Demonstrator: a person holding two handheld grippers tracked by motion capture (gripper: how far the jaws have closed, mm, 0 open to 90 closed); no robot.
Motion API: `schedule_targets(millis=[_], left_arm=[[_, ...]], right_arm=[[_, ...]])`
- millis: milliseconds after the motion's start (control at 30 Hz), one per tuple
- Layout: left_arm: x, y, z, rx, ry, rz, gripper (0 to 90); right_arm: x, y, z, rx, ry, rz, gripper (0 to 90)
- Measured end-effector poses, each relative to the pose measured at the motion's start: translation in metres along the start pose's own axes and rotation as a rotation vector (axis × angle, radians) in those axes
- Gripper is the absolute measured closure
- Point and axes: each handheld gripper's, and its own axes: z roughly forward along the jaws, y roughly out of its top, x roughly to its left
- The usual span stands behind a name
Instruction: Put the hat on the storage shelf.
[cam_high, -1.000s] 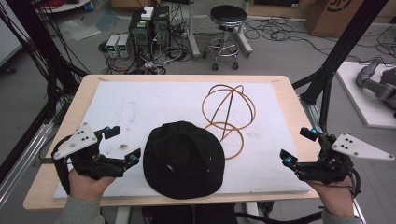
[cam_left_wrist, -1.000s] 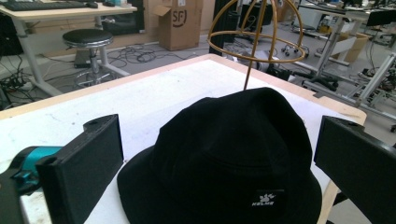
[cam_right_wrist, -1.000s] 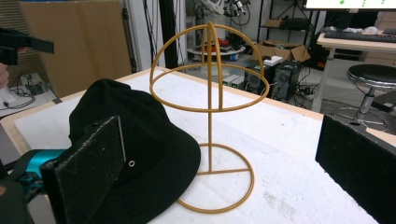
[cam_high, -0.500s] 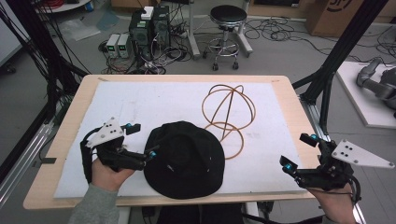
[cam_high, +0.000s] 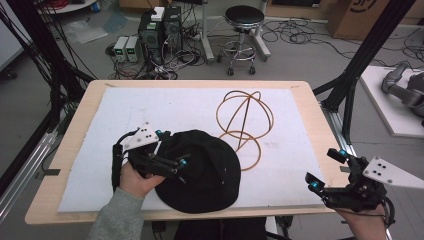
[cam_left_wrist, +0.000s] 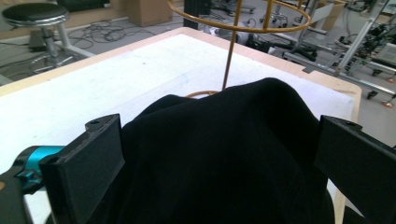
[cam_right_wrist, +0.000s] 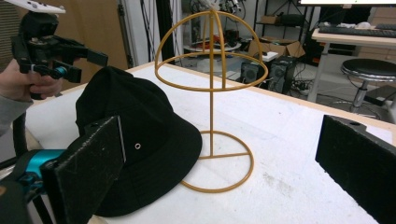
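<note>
The black hat (cam_high: 200, 170) lies at the desk's (cam_high: 65, 150) near edge, touching the wire stand (cam_high: 244, 125). The left tongs (cam_high: 172, 150), open, have moved over it; the right tongs (cam_high: 322, 170) gape at the near right corner.

Left gripper (cam_high: 172, 150) reaches inward with fingers spread wide — right gripper (cam_high: 322, 168) waits low, likewise agape.

The hat (cam_high: 200, 170) is matt black cloth with a small metal eyelet. Beside it, the stand (cam_high: 244, 127) is thin, smooth, gold-coloured wire. Under both, a matt white sheet (cam_high: 165, 107) covers the pale wooden table (cam_high: 315, 115).
</note>
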Motion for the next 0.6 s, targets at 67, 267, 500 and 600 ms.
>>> schedule_targets(millis=[67,267,500,600], left_arm=[[-0.001,0.001,0.005,0.005,-0.005,0.005,3.3],[-0.002,0.000,0.022,0.043,-0.005,0.006,16.8],[-0.004,-0.001,0.026,0.064,0.036,0.007,35.6],[-0.003,-0.003,0.027,0.076,0.027,0.001,49.8]], right_arm=[[0.000,-0.001,-0.001,0.003,-0.007,0.008,1.0],[0.002,-0.002,-0.003,0.009,-0.002,0.003,1.0],[0.010,0.004,-0.005,-0.001,0.021,-0.020,1.0],[0.012,0.006,-0.005,-0.003,0.025,-0.026,1.0]])
